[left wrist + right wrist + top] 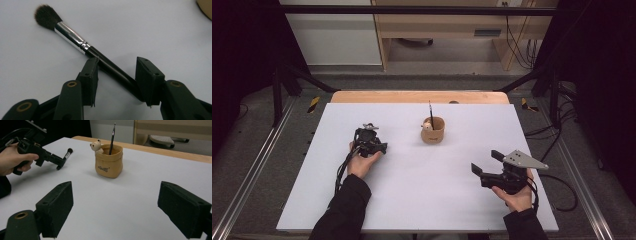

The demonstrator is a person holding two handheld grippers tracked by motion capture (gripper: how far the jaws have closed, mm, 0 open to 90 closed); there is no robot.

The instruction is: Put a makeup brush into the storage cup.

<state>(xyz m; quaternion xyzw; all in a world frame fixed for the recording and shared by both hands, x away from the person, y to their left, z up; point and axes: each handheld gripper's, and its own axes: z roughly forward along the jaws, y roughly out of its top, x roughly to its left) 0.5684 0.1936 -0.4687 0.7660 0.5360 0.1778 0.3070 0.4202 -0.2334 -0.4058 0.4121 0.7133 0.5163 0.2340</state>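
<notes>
Your left tool (116, 72) sits low on the white counter (422, 195), its jaws set either side of the black handle of a makeup brush with a silver ferrule and dark bristles (75, 41). The brush lies flat, crossing the gap at a slant, touching both pads; whether they pinch it yet, I cannot tell. Your right tool (115, 212) hovers spread wide and empty, facing the tan bag-shaped holder with a small bear figure (109, 161), well apart from it.
</notes>
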